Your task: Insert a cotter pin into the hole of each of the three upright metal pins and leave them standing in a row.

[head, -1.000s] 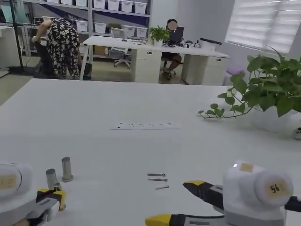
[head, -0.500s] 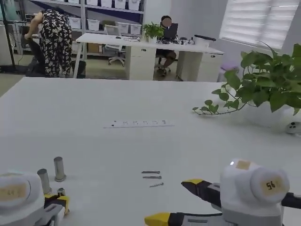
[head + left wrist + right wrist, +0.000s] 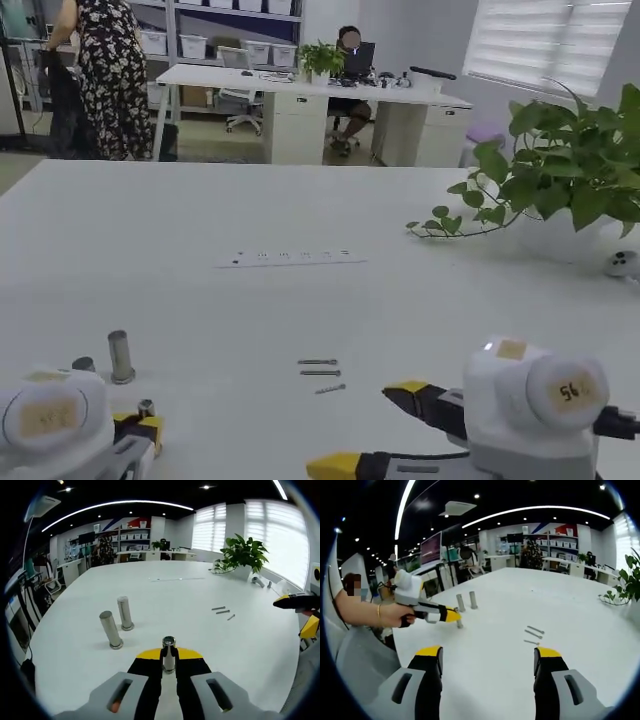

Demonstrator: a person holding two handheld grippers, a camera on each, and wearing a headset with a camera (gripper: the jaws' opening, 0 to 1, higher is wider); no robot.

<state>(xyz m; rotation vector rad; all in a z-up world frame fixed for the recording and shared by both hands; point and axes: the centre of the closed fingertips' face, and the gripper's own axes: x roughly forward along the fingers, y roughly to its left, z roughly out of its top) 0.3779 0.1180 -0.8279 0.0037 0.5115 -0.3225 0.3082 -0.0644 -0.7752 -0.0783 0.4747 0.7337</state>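
In the left gripper view my left gripper [image 3: 169, 667] is shut on a short upright metal pin [image 3: 169, 645]. Two more metal pins [image 3: 110, 630] [image 3: 124, 613] stand side by side on the white table, ahead and to its left. In the head view the left gripper [image 3: 146, 428] is at the bottom left, with the held pin [image 3: 147, 408] at its tip and a free pin [image 3: 120, 357] behind it. Three cotter pins [image 3: 320, 373] lie loose in the middle. My right gripper [image 3: 488, 655] is open and holds nothing, just short of the cotter pins [image 3: 533, 634].
A leafy potted plant [image 3: 570, 185] stands at the table's right side, with a small white device [image 3: 620, 263] beside it. A flush socket strip [image 3: 290, 258] lies mid-table. Desks, shelves and two people are far behind.
The head camera has panned, so the whole scene has shifted. Relative to the two standing pins, my left gripper has moved right with its pin. The right gripper has stayed open in place.
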